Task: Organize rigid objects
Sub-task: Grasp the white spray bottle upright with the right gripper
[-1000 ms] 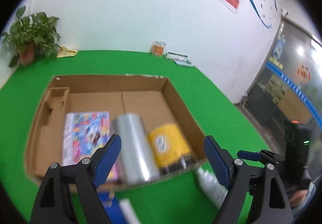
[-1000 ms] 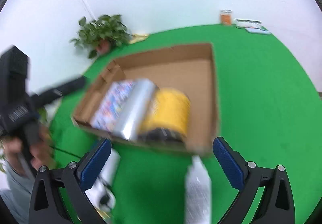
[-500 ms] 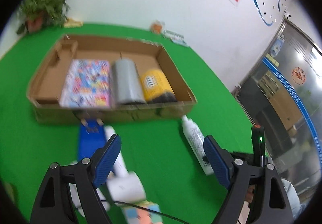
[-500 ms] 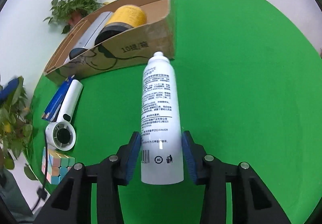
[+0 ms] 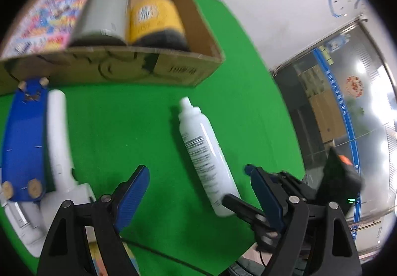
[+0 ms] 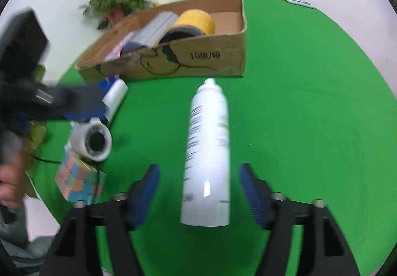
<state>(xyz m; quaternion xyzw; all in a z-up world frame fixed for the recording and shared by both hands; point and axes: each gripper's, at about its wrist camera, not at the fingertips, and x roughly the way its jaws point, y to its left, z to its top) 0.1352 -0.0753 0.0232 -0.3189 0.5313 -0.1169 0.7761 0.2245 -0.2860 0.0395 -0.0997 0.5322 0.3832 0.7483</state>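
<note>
A white spray bottle [image 6: 207,152] lies on the green table [image 6: 310,127], cap toward the cardboard box [image 6: 198,57]. My right gripper [image 6: 198,171] straddles the bottle's lower half. Its jaws are opening, and both blue pads stand clear of the bottle's sides. In the left wrist view the bottle [image 5: 206,154] lies ahead, toward the right finger. My left gripper [image 5: 197,171] is open, tilted down over the table, with nothing gripped. The box [image 5: 148,70] holds a colourful book [image 5: 47,20], a silver cylinder [image 5: 104,10] and a yellow can [image 5: 153,20].
Left of the bottle lie a blue flat object [image 5: 23,142], a white hair dryer [image 5: 58,142] with its cord, and a colour cube [image 6: 77,181]. A potted plant [image 6: 116,0] stands behind the box. A person's hand [image 6: 10,184] shows at the left edge.
The right jaws, closed against the bottle half a second ago, have spread off it. The left gripper has dropped and tilted down, so its view has swung from the box to the table.
</note>
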